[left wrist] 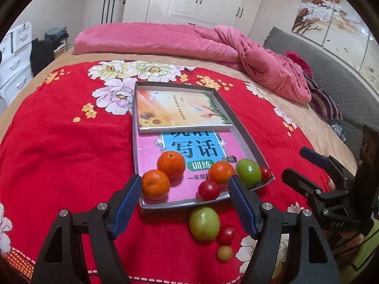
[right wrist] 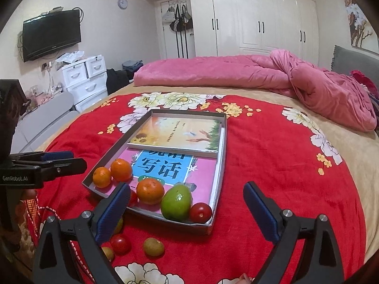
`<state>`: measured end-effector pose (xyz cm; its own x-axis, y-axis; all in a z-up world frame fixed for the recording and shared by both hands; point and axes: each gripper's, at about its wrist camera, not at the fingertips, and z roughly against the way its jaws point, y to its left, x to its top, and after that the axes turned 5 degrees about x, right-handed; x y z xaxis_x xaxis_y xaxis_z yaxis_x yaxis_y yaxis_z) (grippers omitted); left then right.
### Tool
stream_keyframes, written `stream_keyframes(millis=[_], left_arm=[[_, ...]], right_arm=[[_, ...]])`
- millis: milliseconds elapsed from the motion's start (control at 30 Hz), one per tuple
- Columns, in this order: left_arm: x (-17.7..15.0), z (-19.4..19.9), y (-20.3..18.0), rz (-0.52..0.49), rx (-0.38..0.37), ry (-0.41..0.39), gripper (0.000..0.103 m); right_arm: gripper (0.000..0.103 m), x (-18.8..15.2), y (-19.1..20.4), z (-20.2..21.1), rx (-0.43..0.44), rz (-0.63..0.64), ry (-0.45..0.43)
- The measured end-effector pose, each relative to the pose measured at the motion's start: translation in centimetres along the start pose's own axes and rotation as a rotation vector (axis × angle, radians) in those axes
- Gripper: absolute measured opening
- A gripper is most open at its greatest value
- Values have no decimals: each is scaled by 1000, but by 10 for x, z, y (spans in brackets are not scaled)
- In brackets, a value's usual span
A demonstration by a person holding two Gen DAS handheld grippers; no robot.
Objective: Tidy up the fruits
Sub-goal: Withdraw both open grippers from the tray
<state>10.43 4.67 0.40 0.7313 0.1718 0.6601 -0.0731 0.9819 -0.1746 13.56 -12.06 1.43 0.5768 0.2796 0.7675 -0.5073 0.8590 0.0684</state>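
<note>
A shallow grey tray (left wrist: pixel 187 205) (right wrist: pixel 223 142) lies on the red blanket with two books in it. At its near end sit three oranges (left wrist: pixel 171 164) (right wrist: pixel 150 191), a green fruit (left wrist: pixel 248 173) (right wrist: pixel 176 203) and two red tomatoes (left wrist: pixel 209 190) (right wrist: pixel 200 212). On the blanket in front lie another green fruit (left wrist: pixel 204 223), a tomato (left wrist: pixel 226 234) (right wrist: pixel 120 243) and small yellowish fruits (left wrist: pixel 224 253) (right wrist: pixel 154 246). My left gripper (left wrist: pixel 184 184) (right wrist: pixel 78 159) hovers open over the tray's near edge. My right gripper (right wrist: pixel 187 189) (left wrist: pixel 293 163) is wide open above the tray's near corner, holding nothing.
A rumpled pink quilt (right wrist: pixel 308 87) lies across the far side of the bed. White drawers (right wrist: pixel 87 80) and a wall TV (right wrist: pixel 51 34) stand to the left, and wardrobes (right wrist: pixel 260 19) are at the back. Bare red blanket (right wrist: pixel 284 177) spreads right of the tray.
</note>
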Motion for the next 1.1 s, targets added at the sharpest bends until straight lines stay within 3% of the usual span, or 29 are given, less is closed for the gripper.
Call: stream_keyframes(millis=[467,1100], left_arm=[[-8,7,-10,-22,-13,20,76],[-26,9,-23,-58,-23,76,76]], right_arm=[[97,-2,6,5,30,7,14],[98,-19,17,4,60,12,99]])
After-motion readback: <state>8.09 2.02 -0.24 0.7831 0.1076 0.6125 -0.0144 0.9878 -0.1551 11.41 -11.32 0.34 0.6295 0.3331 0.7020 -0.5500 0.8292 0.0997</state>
